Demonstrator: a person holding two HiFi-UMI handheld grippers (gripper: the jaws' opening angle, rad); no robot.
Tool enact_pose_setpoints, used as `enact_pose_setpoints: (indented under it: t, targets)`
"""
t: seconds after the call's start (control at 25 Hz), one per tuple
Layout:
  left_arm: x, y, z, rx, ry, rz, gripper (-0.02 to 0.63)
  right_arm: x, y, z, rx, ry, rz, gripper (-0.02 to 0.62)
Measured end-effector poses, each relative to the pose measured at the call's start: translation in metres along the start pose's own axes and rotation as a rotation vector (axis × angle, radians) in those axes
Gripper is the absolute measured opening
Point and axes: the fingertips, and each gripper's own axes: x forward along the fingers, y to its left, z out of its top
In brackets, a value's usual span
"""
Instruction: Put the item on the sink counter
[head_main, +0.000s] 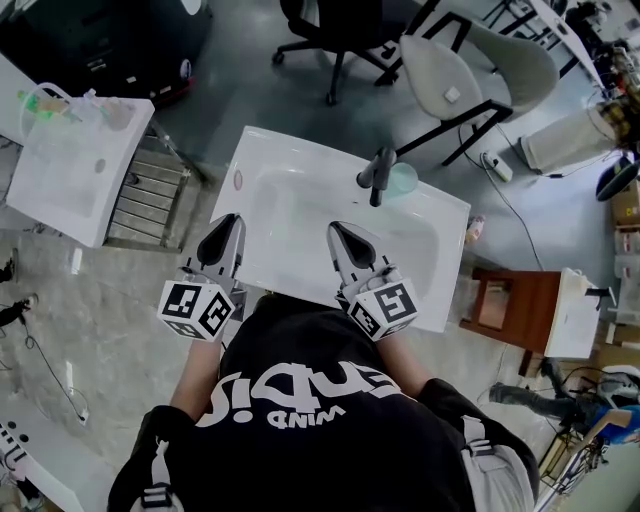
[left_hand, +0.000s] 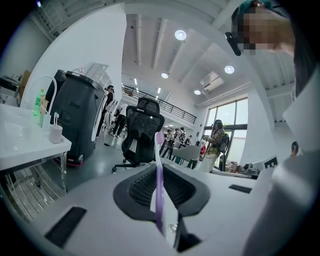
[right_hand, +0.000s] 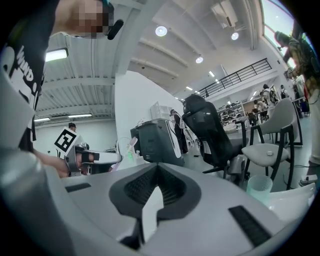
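In the left gripper view a white and purple toothbrush (left_hand: 159, 192) stands upright between the jaws, its head poking above them. My left gripper (left_hand: 159, 169) is shut on it. From the head view, that left gripper (head_main: 224, 232) hangs over the front left edge of the white sink (head_main: 300, 160); the toothbrush is hidden there. My right gripper (head_main: 343, 240) hovers over the basin's front, its tips together with nothing between them (right_hand: 157, 171). Both point toward the dark faucet (head_main: 375, 175).
A pale green cup (head_main: 403, 180) stands beside the faucet, also in the right gripper view (right_hand: 259, 189). A second white sink (head_main: 70, 170) with a cup and bottle stands left. Office chairs (head_main: 470, 70) are behind, and a wooden stool (head_main: 510, 305) is on the right.
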Motion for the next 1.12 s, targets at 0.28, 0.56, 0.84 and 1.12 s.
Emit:
enact_pose_setpoints:
  t: [0.28, 0.56, 0.84, 1.12]
  targets:
    - [0.013, 0.005, -0.003, 0.005, 0.016, 0.003, 0.054, 0.005, -0.004, -0.001, 0.016, -0.007, 0.004, 0.018]
    - [0.025, 0.006, -0.012, -0.008, 0.04, -0.005, 0.054, 0.007, -0.011, 0.0, 0.02, -0.015, -0.002, 0.018]
    - [0.038, 0.026, -0.03, -0.017, 0.099, 0.016, 0.054, 0.011, -0.017, 0.0, 0.021, -0.013, -0.011, 0.018]
    - [0.051, 0.056, -0.057, -0.001, 0.18, 0.049, 0.054, 0.016, -0.018, -0.001, 0.019, -0.008, -0.007, 0.018]
